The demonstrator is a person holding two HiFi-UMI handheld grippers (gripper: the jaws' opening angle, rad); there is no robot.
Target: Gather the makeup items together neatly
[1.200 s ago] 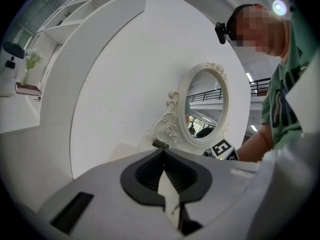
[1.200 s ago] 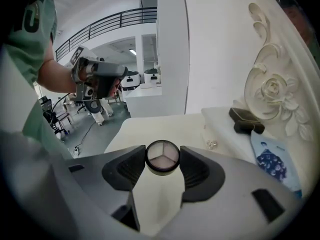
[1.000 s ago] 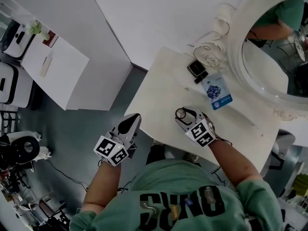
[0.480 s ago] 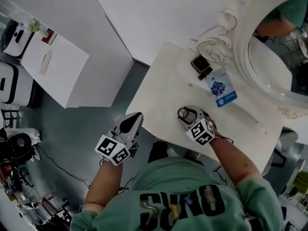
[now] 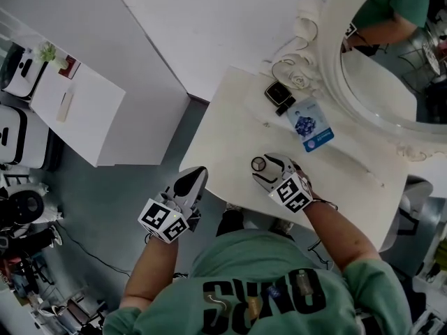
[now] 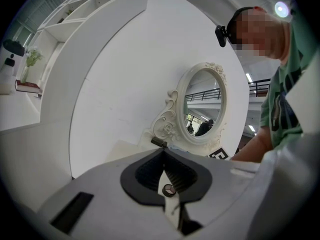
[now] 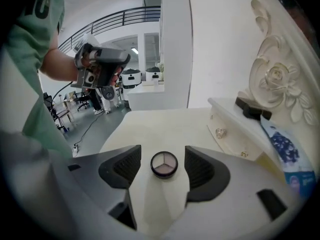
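A small round eyeshadow compact [image 7: 164,164] with three pale shades lies flat on the white vanity table [image 5: 230,128], near its front edge. My right gripper [image 7: 162,153] straddles the compact [image 5: 259,164]. Its jaws are opening, with a gap on each side of the compact, and neither pad touches it. At the back, by the mirror's base, lie a black square compact [image 5: 276,93], a small dark item [image 5: 286,108] and a blue packet [image 5: 308,128]. My left gripper [image 5: 190,182] hangs off the table's left edge. It is shut and empty in the left gripper view [image 6: 163,150].
An ornate white oval mirror [image 5: 328,75] stands at the table's back right. A low raised shelf with crystal knobs [image 7: 219,132] carries the black item [image 7: 253,109] and the blue packet [image 7: 283,152]. Beyond the table's left edge is grey floor and a white counter [image 5: 77,103].
The right gripper's jaws have spread apart from the round compact, which now lies free on the table between them. The left gripper has stayed where it was.
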